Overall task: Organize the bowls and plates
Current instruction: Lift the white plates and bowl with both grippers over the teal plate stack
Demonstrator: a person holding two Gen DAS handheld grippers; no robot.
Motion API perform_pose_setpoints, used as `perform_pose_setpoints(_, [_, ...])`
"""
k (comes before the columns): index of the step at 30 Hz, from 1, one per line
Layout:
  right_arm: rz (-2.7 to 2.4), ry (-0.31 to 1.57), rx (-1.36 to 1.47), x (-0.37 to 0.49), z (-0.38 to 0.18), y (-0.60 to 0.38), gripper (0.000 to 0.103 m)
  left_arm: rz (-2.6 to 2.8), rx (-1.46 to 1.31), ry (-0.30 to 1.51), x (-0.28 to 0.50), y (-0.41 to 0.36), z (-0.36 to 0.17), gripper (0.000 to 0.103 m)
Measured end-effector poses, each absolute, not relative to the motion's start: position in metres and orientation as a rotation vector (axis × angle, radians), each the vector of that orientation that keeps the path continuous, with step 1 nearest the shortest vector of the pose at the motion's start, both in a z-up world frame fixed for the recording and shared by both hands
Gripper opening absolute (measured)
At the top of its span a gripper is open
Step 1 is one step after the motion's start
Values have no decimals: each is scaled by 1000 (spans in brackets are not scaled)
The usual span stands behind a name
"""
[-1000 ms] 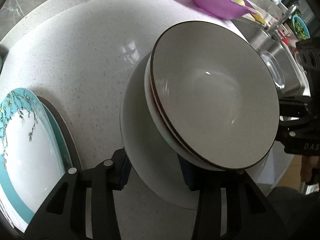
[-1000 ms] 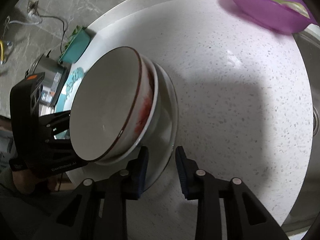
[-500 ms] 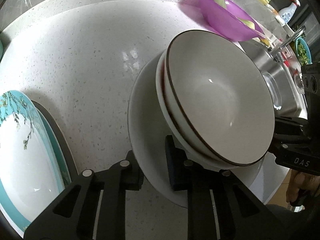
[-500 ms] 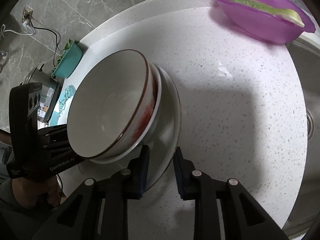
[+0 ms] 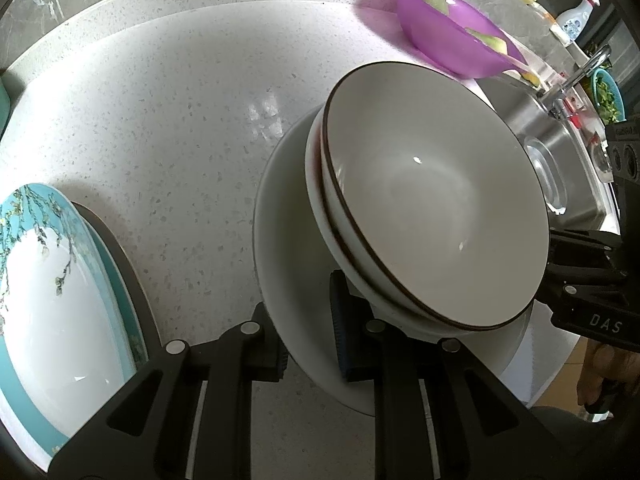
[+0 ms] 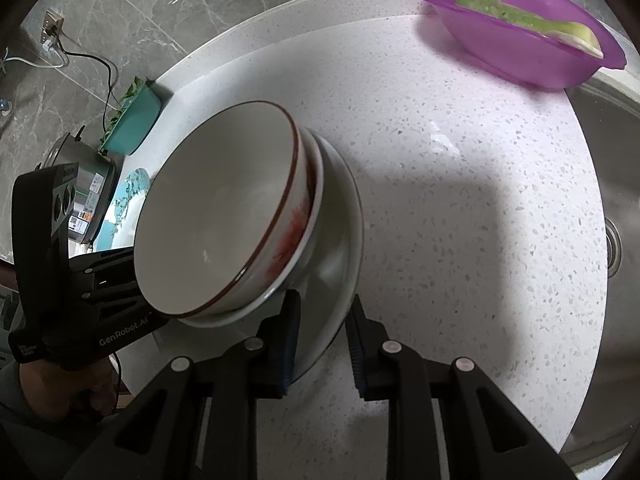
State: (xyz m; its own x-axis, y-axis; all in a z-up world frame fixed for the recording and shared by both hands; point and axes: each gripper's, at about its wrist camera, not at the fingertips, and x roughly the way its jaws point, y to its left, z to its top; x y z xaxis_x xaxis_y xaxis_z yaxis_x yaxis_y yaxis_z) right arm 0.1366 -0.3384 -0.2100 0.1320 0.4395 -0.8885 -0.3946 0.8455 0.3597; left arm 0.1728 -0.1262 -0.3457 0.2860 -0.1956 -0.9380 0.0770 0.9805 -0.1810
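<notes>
Left view alone shows the floral plate (image 5: 52, 280). Both the left gripper (image 5: 308, 324) and right gripper (image 6: 322, 338) have just closed, fingers pinching the white plate (image 5: 288, 240) rim under stacked bowls (image 5: 436, 208).

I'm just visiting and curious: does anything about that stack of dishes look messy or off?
Yes. The lower bowl in the stack shows a red smear along its side, under the brown-rimmed top bowl. Both sit off-centre on the white plate, which the left gripper and right gripper clamp by opposite edges.
</notes>
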Motion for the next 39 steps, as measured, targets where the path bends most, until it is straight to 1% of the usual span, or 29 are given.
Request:
perform_pose_setpoints(15, [656,1271,1,132,-174,-329,25,-153,-129,1219,155,-111,-298,16])
perform_pose_setpoints(26, [759,1258,-58,126,-153,-283,25,-57,-178,1190,127,-59,-261,16])
perform_pose_setpoints(39, [868,1247,-135,122,-137,-211,25,43,-231,1169,97,12,-241,16])
